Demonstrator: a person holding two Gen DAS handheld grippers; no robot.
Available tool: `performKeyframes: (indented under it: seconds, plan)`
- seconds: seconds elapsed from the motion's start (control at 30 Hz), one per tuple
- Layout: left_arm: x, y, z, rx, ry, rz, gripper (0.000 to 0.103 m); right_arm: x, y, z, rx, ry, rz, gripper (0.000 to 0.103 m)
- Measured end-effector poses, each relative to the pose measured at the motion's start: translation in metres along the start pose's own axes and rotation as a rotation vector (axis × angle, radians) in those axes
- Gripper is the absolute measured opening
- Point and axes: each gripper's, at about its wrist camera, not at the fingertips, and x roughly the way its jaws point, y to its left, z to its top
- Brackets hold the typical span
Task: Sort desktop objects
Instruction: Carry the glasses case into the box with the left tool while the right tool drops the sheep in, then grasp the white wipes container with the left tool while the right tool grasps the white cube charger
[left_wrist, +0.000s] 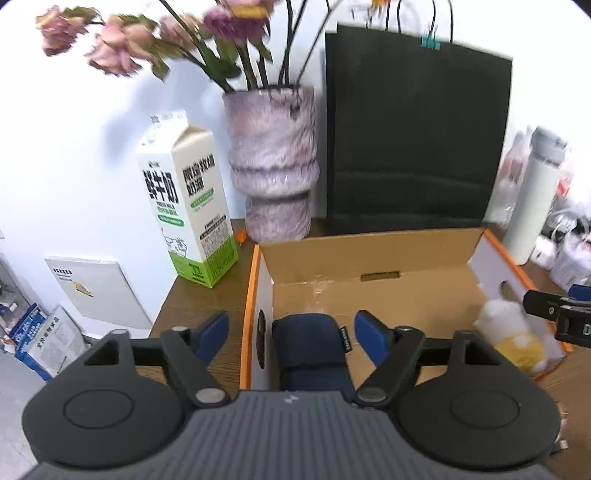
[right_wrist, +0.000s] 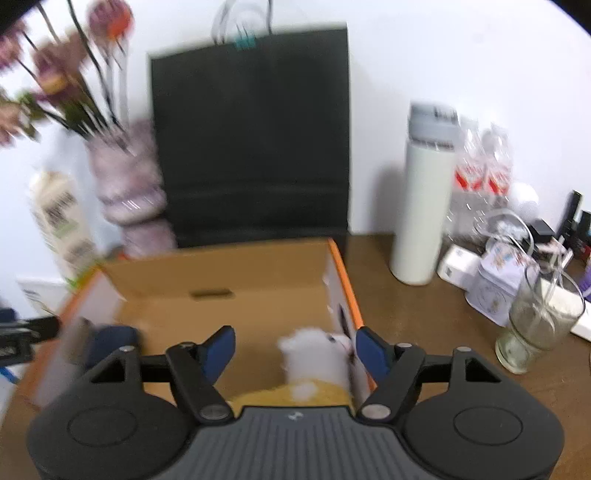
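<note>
My left tongs (left_wrist: 291, 334) stand spread above the navy pouch (left_wrist: 312, 350) lying at the cardboard box's (left_wrist: 369, 254) left wall; my right tongs (right_wrist: 295, 350) gape over the plush toy (right_wrist: 317, 354) by its right wall (both seemingly delivered). The glass (right_wrist: 535, 325) and white bottle (right_wrist: 424, 214) remain on the desk; blur hides details.

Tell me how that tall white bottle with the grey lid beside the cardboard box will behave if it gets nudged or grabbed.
The white bottle stands upright, tall and narrow, so a push near its top would probably tip it. Its smooth round body may slip in the pads and would likely roll if it fell. The drinking glass stands nearby, so a topple toward it could be risky.
</note>
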Motion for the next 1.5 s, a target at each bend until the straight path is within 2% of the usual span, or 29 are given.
performKeyframes:
  seconds: [0.07, 0.17, 0.37, 0.43, 0.5, 0.57, 0.63, 0.73, 0.8, 0.9, 0.97, 1.1, 1.17, 1.3, 1.33, 1.37, 1.4, 1.5]
  plan:
    - [-0.011, 0.002, -0.006, -0.003, -0.007, -0.014, 0.096, -0.018, -0.003, 0.001, 0.004, -0.016, 0.075, 0.083]
    - [-0.025, 0.003, -0.032, 0.002, -0.024, -0.045, 0.099, -0.039, -0.009, -0.011, 0.005, -0.031, 0.167, 0.087]
    - [-0.051, 0.002, -0.103, -0.056, 0.007, -0.129, 0.101, -0.070, -0.022, -0.075, -0.040, -0.037, 0.186, 0.087]
    - [-0.065, -0.003, -0.130, -0.054, -0.006, -0.159, 0.102, -0.080, -0.027, -0.100, -0.048, -0.032, 0.195, 0.087]
    - [-0.082, -0.010, -0.160, -0.020, -0.065, -0.183, 0.103, -0.090, -0.028, -0.124, -0.068, -0.031, 0.195, 0.087]
    - [-0.100, -0.021, -0.189, 0.041, -0.108, -0.280, 0.103, -0.099, -0.028, -0.146, -0.079, -0.031, 0.199, 0.087]
    - [-0.109, -0.032, -0.209, 0.083, -0.096, -0.329, 0.103, -0.104, -0.030, -0.169, -0.110, -0.003, 0.214, 0.087]
    - [-0.112, -0.050, -0.228, 0.179, -0.084, -0.331, 0.103, -0.109, -0.036, -0.191, -0.102, 0.046, 0.213, 0.087]
    - [-0.111, -0.053, -0.234, 0.215, -0.085, -0.332, 0.103, -0.115, -0.038, -0.199, -0.102, 0.061, 0.212, 0.087]
    - [-0.109, -0.051, -0.233, 0.199, -0.104, -0.409, 0.103, -0.127, -0.041, -0.208, -0.135, 0.056, 0.208, 0.087]
    - [-0.101, -0.054, -0.227, 0.196, -0.110, -0.434, 0.103, -0.134, -0.043, -0.208, -0.148, 0.043, 0.209, 0.085]
    - [-0.085, -0.064, -0.212, 0.208, -0.115, -0.368, 0.103, -0.133, -0.051, -0.190, -0.126, -0.006, 0.172, 0.084]
    - [-0.077, -0.065, -0.205, 0.207, -0.099, -0.382, 0.103, -0.129, -0.057, -0.179, -0.089, -0.023, 0.177, 0.083]
    - [-0.068, -0.070, -0.206, 0.218, -0.071, -0.425, 0.102, -0.109, -0.058, -0.152, -0.045, -0.064, 0.196, 0.080]
    - [-0.069, -0.073, -0.208, 0.226, -0.077, -0.417, 0.097, -0.100, -0.055, -0.148, -0.043, -0.062, 0.189, 0.080]
    - [-0.069, -0.073, -0.210, 0.228, -0.087, -0.406, 0.088, -0.090, -0.053, -0.144, -0.046, -0.052, 0.181, 0.077]
    - [-0.070, -0.072, -0.211, 0.229, -0.091, -0.402, 0.088, -0.080, -0.050, -0.140, -0.050, -0.039, 0.176, 0.069]
    - [-0.073, -0.066, -0.210, 0.195, -0.095, -0.394, 0.088, -0.053, -0.042, -0.131, -0.045, -0.022, 0.187, 0.062]
